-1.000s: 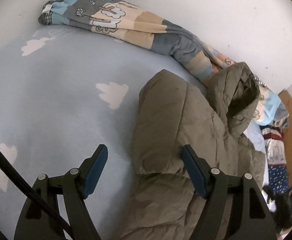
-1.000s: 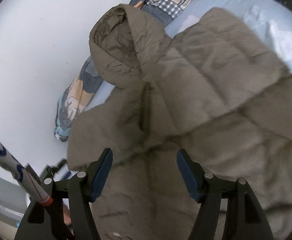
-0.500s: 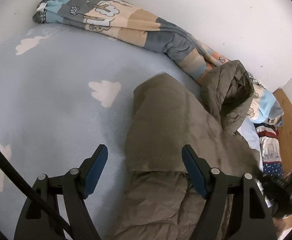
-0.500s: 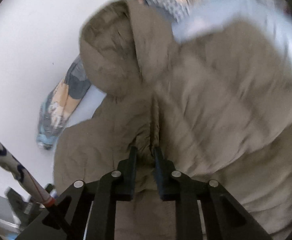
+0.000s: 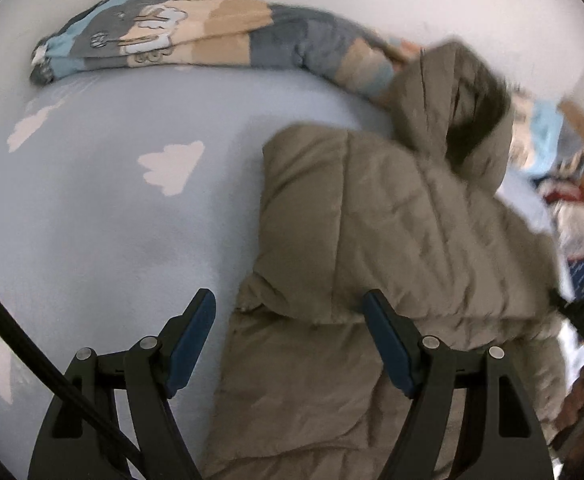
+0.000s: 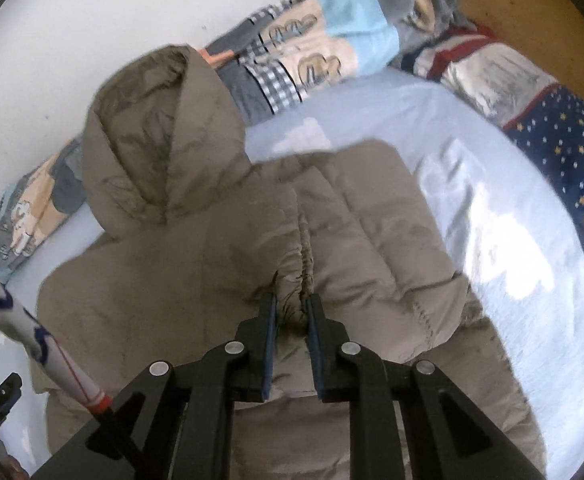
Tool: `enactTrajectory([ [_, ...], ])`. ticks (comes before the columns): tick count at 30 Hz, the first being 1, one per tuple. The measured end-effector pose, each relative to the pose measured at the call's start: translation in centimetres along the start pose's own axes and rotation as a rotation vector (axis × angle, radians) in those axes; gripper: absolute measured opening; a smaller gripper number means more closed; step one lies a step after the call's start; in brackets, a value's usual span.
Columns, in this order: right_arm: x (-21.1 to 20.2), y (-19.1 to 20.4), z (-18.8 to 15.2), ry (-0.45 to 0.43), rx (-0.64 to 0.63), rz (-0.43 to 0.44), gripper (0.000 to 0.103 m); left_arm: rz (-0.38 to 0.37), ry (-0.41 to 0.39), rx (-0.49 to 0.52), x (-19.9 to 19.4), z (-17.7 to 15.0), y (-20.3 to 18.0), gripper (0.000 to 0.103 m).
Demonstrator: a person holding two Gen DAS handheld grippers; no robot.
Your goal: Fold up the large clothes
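A wide bed sheet (image 5: 92, 220), pale blue with white clouds, is spread as the working surface, and a patterned blanket (image 5: 196, 40) is bunched along the wall, presumably pushed aside to leave room for folding. On the sheet the olive puffer jacket (image 6: 196, 280) is laid flat, back upward as far as can be judged, with its hood (image 6: 148, 136) pointing toward the wall and 1 sleeve (image 5: 352, 220) seen doubled over the body in the left wrist view. A starred navy cloth (image 6: 564, 152) is seen at the far edge near a wooden board. The right gripper (image 6: 292, 320) has just been closing, and a puckered ridge of jacket fabric is now pinched between its 2 nearly shut jaws, probably so that this side can be lifted and carried across for the next fold. The left gripper (image 5: 288, 328) is held wide apart above the jacket's edge with nothing clasped, apparently positioned to steady or take the near side.
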State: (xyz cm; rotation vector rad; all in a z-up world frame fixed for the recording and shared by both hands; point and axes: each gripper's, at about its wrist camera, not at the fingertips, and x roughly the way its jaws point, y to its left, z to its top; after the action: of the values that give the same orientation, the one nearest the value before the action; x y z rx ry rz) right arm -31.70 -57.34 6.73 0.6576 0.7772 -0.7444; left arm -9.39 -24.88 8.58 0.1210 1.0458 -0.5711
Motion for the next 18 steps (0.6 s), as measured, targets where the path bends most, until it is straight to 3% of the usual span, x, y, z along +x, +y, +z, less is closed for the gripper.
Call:
enactTrajectory([
  [4,1.4,-0.3,-0.5,0.040,0.011,0.012,0.025,0.044,0.029,0.041,0.5,-0.3,-0.7,0.075],
  [8,0.3,-0.8,-0.1,0.061,0.002,0.017,0.038,0.065,-0.091,0.053,-2.7,0.4,-1.3,0.075],
  [11,-3.0,-0.7,0.4,-0.036,-0.026,-0.020,0.046,0.061,-0.163,0.076,-4.2,0.3,-2.1,0.075],
  [14,-4.4,0.9,0.8,-0.092,-0.082,-0.019,0.049,0.043,-0.148,0.115,-3.6,-0.3,-3.3,0.075],
  [18,-2.6,3.6,0.4,-0.061,-0.157,0.006,0.049,0.071,-0.127,0.166,-1.5,-1.2,-4.9,0.076],
])
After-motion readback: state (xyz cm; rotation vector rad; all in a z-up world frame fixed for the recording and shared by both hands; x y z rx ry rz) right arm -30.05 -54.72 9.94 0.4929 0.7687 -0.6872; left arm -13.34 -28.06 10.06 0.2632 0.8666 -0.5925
